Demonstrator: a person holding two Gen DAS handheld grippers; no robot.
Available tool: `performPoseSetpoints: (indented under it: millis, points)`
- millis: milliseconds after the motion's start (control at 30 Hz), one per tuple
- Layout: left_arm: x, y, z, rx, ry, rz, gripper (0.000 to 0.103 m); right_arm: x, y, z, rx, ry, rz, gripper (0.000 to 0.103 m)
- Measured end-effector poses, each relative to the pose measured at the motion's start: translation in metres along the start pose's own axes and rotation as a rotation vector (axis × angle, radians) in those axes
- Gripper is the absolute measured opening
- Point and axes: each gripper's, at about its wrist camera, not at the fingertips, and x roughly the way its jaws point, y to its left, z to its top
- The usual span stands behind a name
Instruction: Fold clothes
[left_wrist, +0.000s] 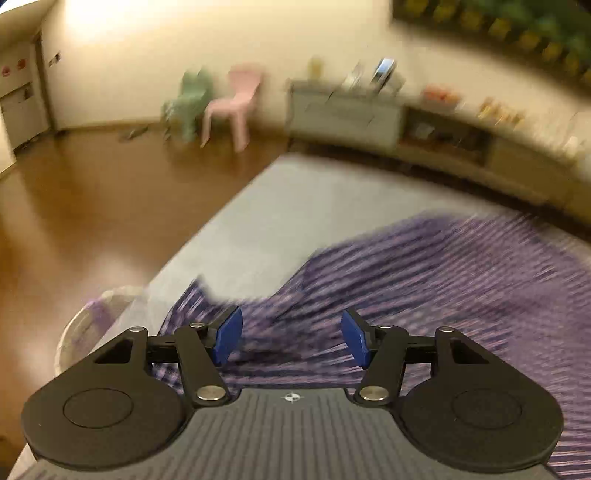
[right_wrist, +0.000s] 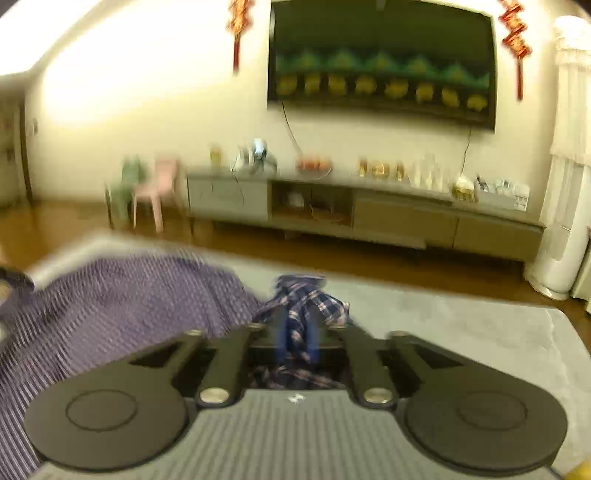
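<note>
A purple striped garment (left_wrist: 443, 280) lies spread and rumpled on a grey padded surface (left_wrist: 266, 218). My left gripper (left_wrist: 292, 339) hovers just over the garment's near edge. It is open, its blue pads (left_wrist: 229, 338) stand wide apart and nothing is pinched between them. In the right wrist view the same striped garment (right_wrist: 122, 299) covers the left side of the grey surface (right_wrist: 461, 332). A bunch of navy-and-pink plaid cloth (right_wrist: 306, 299) rises at its right edge. My right gripper (right_wrist: 297, 341) is shut on this plaid cloth, which fills the narrow gap between its pads.
A pale round basket (left_wrist: 85, 325) sits off the surface's left edge above the wooden floor (left_wrist: 92, 206). A pink chair (left_wrist: 232, 107) and a green chair (left_wrist: 188, 103) stand by the far wall. A low cabinet (right_wrist: 369, 214), a wall screen (right_wrist: 380, 62) and a white tower unit (right_wrist: 561, 221) lie beyond.
</note>
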Motion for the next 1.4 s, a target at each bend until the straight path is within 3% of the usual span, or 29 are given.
performPoseSetpoints:
  millis: [67,200,300,400,533,567,600,633,767,800,900,967,1033,1067,1100,1133,1233,1400]
  points:
    - [-0.036,-0.019,-0.006,0.030,-0.061,-0.129,0.070,0.006,-0.009,-0.012,0.094,0.041,-0.062,0.066]
    - [-0.064,-0.067,-0.033,0.176,-0.061,-0.391,0.075,0.012,-0.046,-0.059,0.352,0.163,-0.206,0.066]
    - [-0.055,-0.100,-0.048,0.289,-0.023,-0.423,0.075,0.013,-0.062,-0.094,0.511,0.252,-0.290,0.066]
    - [-0.035,-0.110,-0.053,0.333,0.016,-0.376,0.075,0.012,-0.061,-0.110,0.575,0.288,-0.294,0.068]
    - [-0.008,-0.094,-0.049,0.299,0.062,-0.295,0.075,0.029,-0.053,-0.116,0.496,0.365,-0.336,0.070]
    - [0.000,-0.090,-0.048,0.286,0.075,-0.278,0.075,0.032,-0.053,-0.118,0.488,0.383,-0.339,0.053]
    - [0.008,-0.084,-0.046,0.269,0.094,-0.267,0.075,0.033,-0.051,-0.119,0.464,0.379,-0.346,0.021]
    - [0.017,-0.079,-0.045,0.253,0.112,-0.256,0.075,0.031,-0.048,-0.110,0.444,0.348,-0.356,0.004]
    - [0.049,-0.065,-0.044,0.225,0.155,-0.210,0.075,0.026,-0.037,-0.068,0.366,0.216,-0.393,0.003]
    - [0.053,-0.063,-0.044,0.223,0.153,-0.201,0.075,0.020,-0.022,-0.046,0.310,0.145,-0.381,0.003]
    - [0.052,-0.061,-0.044,0.219,0.153,-0.198,0.075,0.002,0.063,0.005,0.035,-0.038,-0.217,0.003]
    - [0.052,-0.062,-0.045,0.229,0.151,-0.196,0.075,0.004,0.124,-0.013,-0.135,0.020,-0.057,0.004]
    - [0.052,-0.062,-0.046,0.236,0.150,-0.194,0.075,0.007,0.184,-0.033,-0.302,0.085,0.103,0.011]
    - [0.050,-0.062,-0.046,0.236,0.151,-0.196,0.075,0.008,0.214,-0.042,-0.385,0.117,0.183,0.028]
    - [0.050,-0.062,-0.046,0.235,0.152,-0.200,0.075,0.005,0.212,-0.054,-0.360,0.144,0.185,0.053]
    - [0.049,-0.062,-0.045,0.234,0.153,-0.204,0.075,0.002,0.208,-0.065,-0.326,0.170,0.181,0.061]
    - [0.051,-0.064,-0.044,0.244,0.152,-0.213,0.076,-0.008,0.196,-0.100,-0.224,0.249,0.169,0.062]
    - [0.051,-0.070,-0.047,0.258,0.145,-0.206,0.078,-0.008,0.132,-0.094,0.107,0.259,0.074,0.072]
